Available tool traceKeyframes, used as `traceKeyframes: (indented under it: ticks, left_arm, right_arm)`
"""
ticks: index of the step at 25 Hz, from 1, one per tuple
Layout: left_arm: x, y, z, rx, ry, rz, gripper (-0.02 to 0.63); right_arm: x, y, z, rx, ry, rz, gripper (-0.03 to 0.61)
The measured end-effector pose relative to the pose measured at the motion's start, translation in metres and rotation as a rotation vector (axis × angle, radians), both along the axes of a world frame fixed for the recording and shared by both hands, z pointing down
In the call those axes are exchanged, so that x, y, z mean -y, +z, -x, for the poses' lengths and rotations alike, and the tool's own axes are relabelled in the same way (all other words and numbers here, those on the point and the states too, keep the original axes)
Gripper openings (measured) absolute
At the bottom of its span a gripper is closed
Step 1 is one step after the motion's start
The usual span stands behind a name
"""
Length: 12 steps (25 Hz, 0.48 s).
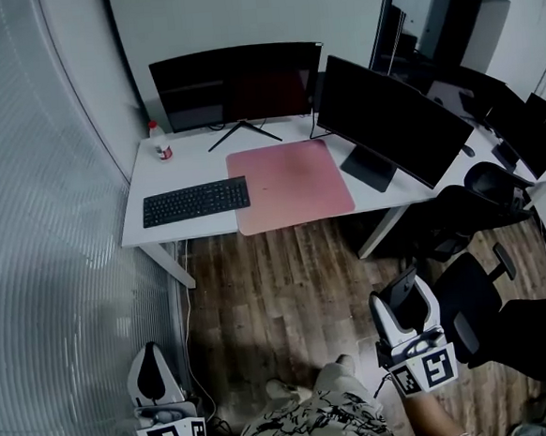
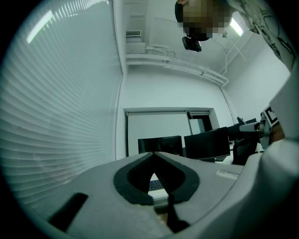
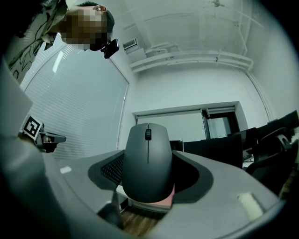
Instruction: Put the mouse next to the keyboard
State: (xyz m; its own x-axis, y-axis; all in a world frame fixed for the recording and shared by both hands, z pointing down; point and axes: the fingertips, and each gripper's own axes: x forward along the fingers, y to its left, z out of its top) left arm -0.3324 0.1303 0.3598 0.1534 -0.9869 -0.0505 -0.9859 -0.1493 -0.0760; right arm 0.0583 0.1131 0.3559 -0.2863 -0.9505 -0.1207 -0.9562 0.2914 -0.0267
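While right tongs [image 1: 404, 311] grip mouse [image 3: 147, 163], keyboard [image 1: 195, 201] sits on desk [image 1: 186, 165].

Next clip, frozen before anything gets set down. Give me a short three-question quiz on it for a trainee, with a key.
1. Multiple choice: what does the right tool hold?
A) the keyboard
B) the mouse
C) nothing

2. True or false: the left tool grips an object.

3. Fill in: in the head view, the keyboard lies to the ___ of the pink mat.

Key:
1. B. The mouse sits between the right tool's jaws, away from the desk.
2. False. Its jaws meet at the tips with nothing between them.
3. left
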Motion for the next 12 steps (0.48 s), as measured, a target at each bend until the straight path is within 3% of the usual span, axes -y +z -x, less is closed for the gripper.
traceKeyframes:
  ticks: [12]
  left_arm:
    - [0.014,0.005,0.004,0.004,0.000,0.007,-0.002]
  right_arm:
    - [0.018,0.007,0.001,0.018,0.013,0.007,0.301]
